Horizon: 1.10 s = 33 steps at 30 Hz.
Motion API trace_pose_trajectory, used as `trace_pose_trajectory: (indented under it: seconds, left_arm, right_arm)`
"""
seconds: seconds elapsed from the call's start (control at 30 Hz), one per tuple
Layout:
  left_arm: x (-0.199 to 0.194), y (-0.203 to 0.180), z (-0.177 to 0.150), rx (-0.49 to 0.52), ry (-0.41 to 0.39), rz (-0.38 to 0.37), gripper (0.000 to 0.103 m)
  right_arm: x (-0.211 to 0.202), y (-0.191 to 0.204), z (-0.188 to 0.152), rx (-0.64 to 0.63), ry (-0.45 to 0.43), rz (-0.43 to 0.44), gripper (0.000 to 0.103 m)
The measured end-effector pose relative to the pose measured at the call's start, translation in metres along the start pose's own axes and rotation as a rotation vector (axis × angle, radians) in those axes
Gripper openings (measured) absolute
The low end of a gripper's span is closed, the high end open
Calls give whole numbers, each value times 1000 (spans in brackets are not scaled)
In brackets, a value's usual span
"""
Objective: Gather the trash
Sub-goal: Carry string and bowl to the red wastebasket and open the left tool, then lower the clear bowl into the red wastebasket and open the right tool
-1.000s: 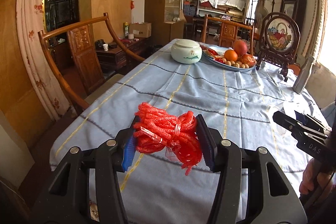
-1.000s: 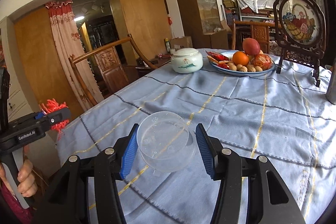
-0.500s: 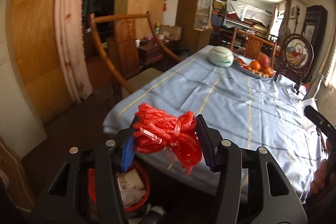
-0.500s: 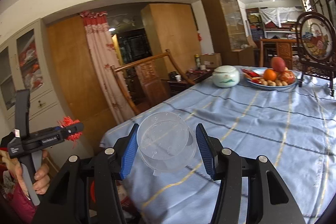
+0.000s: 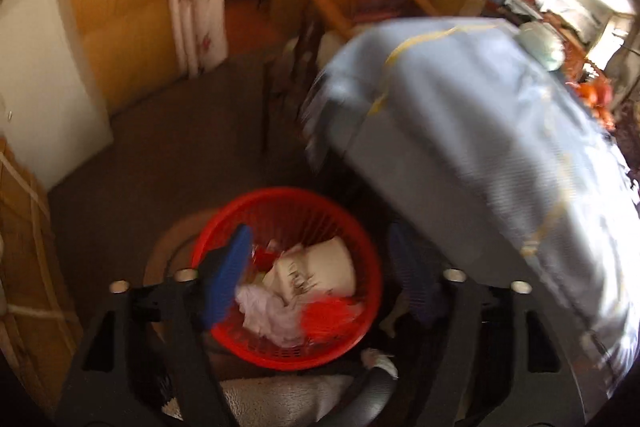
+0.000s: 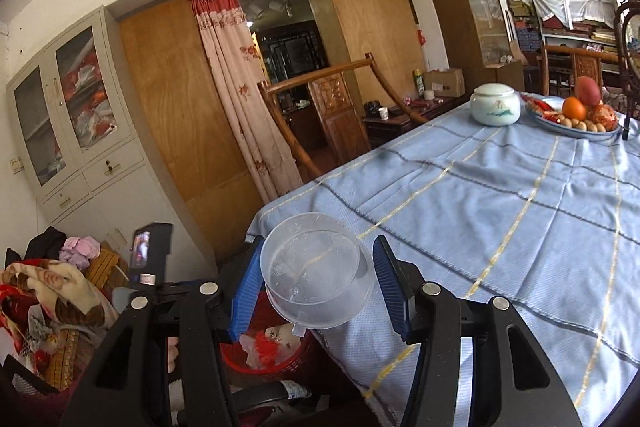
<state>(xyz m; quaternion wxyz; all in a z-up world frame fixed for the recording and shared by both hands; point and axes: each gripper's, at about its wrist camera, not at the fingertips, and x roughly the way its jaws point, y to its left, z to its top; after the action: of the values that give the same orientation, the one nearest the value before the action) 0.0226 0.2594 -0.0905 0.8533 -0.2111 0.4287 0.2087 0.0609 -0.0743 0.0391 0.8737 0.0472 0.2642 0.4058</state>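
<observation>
Below the tabletop's (image 6: 500,219) near corner, a red basket (image 5: 288,205) is seen on the floor, with a paper cup (image 5: 320,267), crumpled tissue (image 5: 268,319) and a red mesh bundle (image 5: 326,315) lying inside it. Above the basket the left gripper (image 5: 324,279) is pointed steeply down; its jaws are opening and nothing is pinched between them. The view is blurred. At the tabletop's edge a clear plastic lid (image 6: 316,271) is clamped between the blue pads of the right gripper (image 6: 316,287). Farther back on the blue cloth, a white jar (image 6: 495,105) and a fruit plate (image 6: 576,131) are set.
</observation>
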Motion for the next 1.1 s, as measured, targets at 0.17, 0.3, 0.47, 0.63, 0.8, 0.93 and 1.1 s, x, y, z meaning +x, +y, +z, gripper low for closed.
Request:
trace_pose_trajectory:
  seconds: [0.17,0.3,0.47,0.63,0.8,0.93,1.1]
  left_arm:
    - [0,7,-4,-9,-27,110,93]
    - [-15,-7,-3,68,-103,209,96]
    - [-36,-13,0,101,-150,240,96]
    - [-72,-9,-3,78,-247,320,96]
    - [-97,1,-15,60,-357,428,96]
    - [-97,4,-12,66,-376,428,96]
    - [-89,21,-8,0,-365,440,96]
  right_arm:
    - [15,3,-2,1,22,18,54]
    - [20,6,-5,-1,28,36,54]
    - [24,10,-4,-8,29,66,54]
    - [33,19,-4,-25,44,100,54]
    - [52,31,-4,-29,75,130,54]
    - [73,46,-5,-48,117,145,54]
    - [108,68,-10,-78,192,170,54]
